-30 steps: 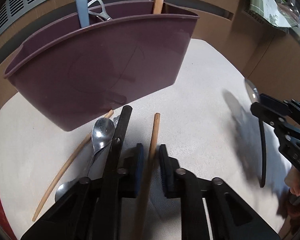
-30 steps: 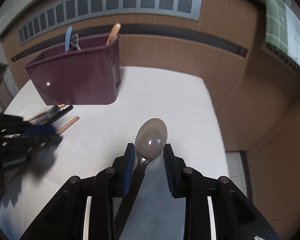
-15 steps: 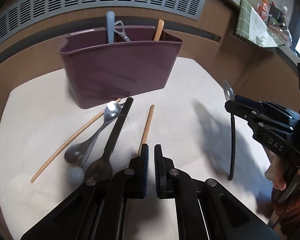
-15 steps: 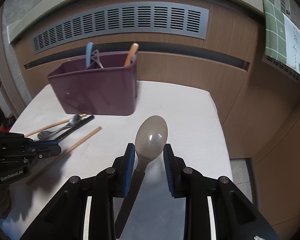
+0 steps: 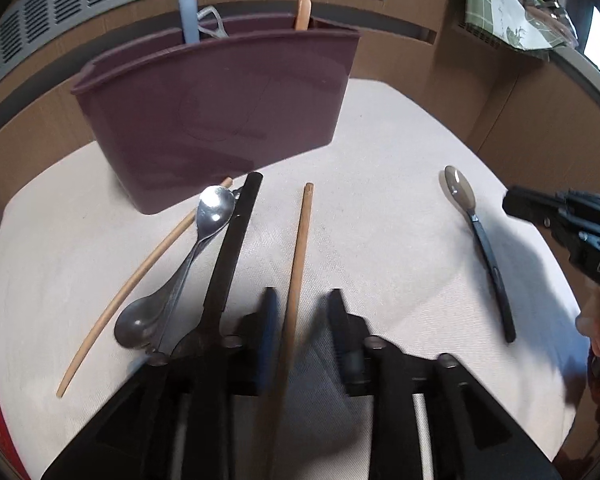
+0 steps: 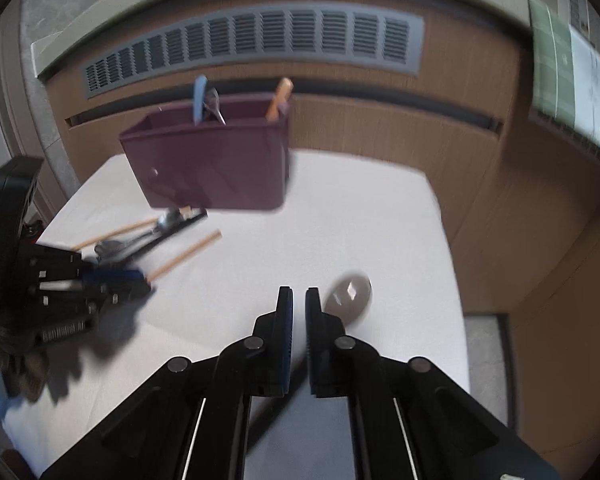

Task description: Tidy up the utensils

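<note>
A maroon utensil caddy (image 5: 220, 108) stands at the back of the table and holds a blue handle, a metal tool and an orange handle. My left gripper (image 5: 300, 312) is open, low over the table, its jaws on either side of a wooden chopstick (image 5: 298, 256). A second chopstick (image 5: 140, 276), two steel spoons (image 5: 204, 232) and a black-handled utensil (image 5: 232, 248) lie to its left. A black-handled spoon (image 5: 476, 236) lies flat on the table at the right. My right gripper (image 6: 296, 312) is shut and empty, with that spoon's bowl (image 6: 348, 296) just to its right.
The table has a white cloth top (image 5: 380, 152). A wood-panelled wall with a grey vent (image 6: 260, 40) runs behind it. A counter with a green checked cloth (image 5: 496, 0) is at the far right. The table's right edge (image 6: 448, 264) drops to the floor.
My right gripper has let go of the black-handled spoon, which now lies on the table, and its jaws have closed. My left gripper has opened and come down around the chopstick.
</note>
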